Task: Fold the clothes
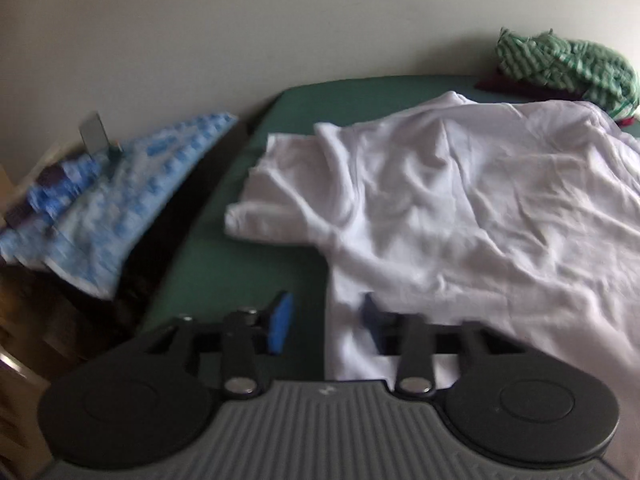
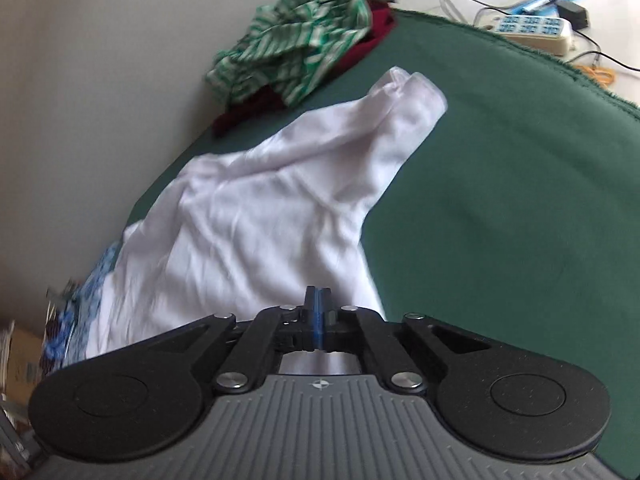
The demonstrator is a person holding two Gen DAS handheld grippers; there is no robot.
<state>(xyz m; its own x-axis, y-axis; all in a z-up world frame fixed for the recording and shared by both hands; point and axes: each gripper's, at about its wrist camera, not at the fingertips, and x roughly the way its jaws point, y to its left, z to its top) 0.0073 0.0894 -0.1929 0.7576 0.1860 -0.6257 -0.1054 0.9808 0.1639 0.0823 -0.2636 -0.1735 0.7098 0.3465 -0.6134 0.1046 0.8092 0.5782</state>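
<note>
hem edge of white t-shirt sits between wide-parted pads of left gripper, nothing pinched yet. right gripper is closed flat; whether cloth is caught can't be told. shirt is spread on green cloth; sleeves should be flattened before folding. striped garment lies far. no writing legible.

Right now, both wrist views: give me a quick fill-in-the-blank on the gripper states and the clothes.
1. The white T-shirt lies on a ____ cloth.
2. The left gripper has its jaws ____.
3. The right gripper has its jaws ____.
4. The striped garment near the wall is white and ____.

Missing words: green; open; shut; green
</note>
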